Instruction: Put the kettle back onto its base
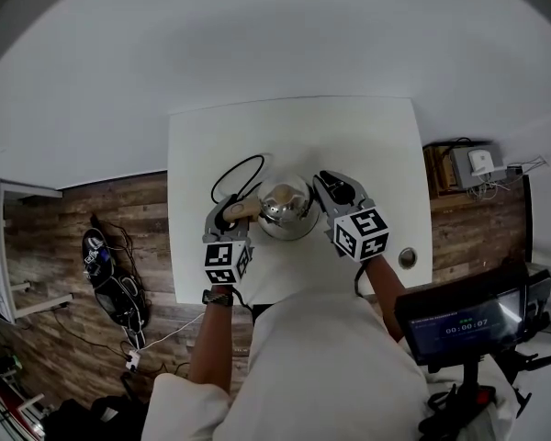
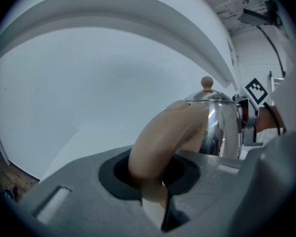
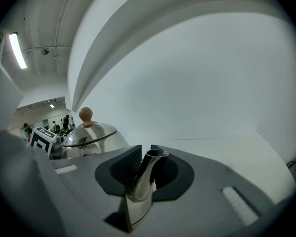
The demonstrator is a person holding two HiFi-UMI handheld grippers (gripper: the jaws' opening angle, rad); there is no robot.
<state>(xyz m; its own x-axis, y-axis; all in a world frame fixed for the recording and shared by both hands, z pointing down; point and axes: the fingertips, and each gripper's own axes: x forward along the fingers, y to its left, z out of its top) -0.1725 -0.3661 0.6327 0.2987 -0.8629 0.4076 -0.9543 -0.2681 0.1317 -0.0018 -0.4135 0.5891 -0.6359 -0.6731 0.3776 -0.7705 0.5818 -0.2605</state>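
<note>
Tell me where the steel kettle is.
Head view centre, mid white table: the shiny steel kettle, between left tongs on its beige handle and right tongs on its spout.

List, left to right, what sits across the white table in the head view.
left gripper → kettle → right gripper → round grommet hole

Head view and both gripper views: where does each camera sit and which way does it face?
Head view: on the person's head, facing steeply down at the white table; both forearms, left gripper and right gripper show, holding the kettle.
Left gripper view: on that gripper, looking along its jaws, shut on the handle.
Right gripper view: likewise, jaws shut on the spout.
Shared: both gripper views see the lid knob.
</note>
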